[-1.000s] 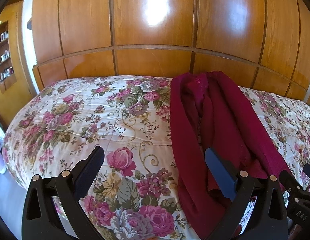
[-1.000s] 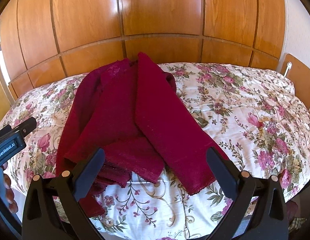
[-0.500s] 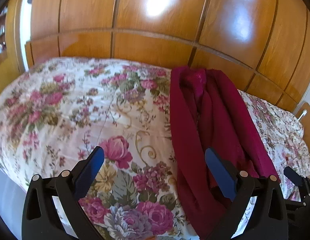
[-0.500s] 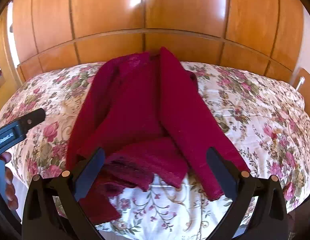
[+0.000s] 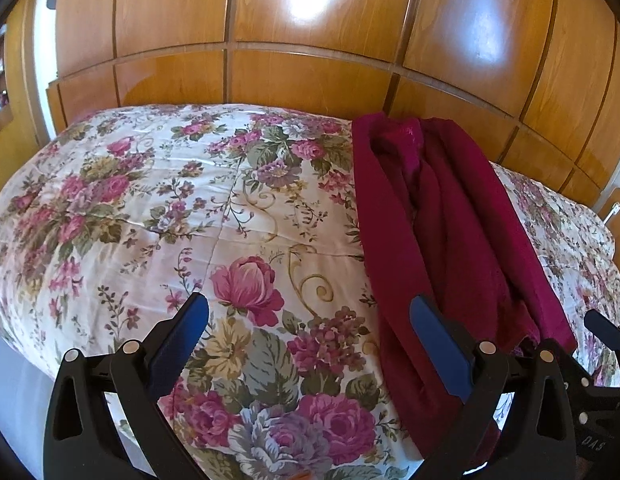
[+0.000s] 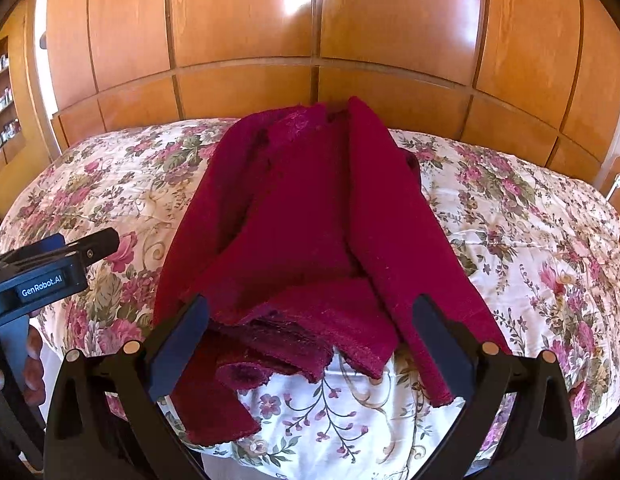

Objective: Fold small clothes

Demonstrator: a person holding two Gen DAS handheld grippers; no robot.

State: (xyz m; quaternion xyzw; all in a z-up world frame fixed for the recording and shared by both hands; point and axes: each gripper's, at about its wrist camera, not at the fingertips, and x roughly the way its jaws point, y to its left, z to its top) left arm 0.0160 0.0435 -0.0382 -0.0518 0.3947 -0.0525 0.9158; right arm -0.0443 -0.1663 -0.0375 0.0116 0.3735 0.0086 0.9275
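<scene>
Left gripper body: in my right wrist view I read "GenRobot.AI" in white letters on a small dark plate on the side of the left gripper [image 6: 50, 276].
Right gripper body: in my left wrist view I see pale letters "DAS" on the black body of the right gripper [image 5: 597, 436], at the lower right edge; any further letters I cannot make out.

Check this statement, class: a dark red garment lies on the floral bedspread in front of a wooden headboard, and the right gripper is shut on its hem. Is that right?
Not quite. The right gripper is open, its fingers spread either side of the dark red garment and gripping nothing, as the right wrist view shows. The garment does lie on the floral bedspread before the wooden headboard.
</scene>
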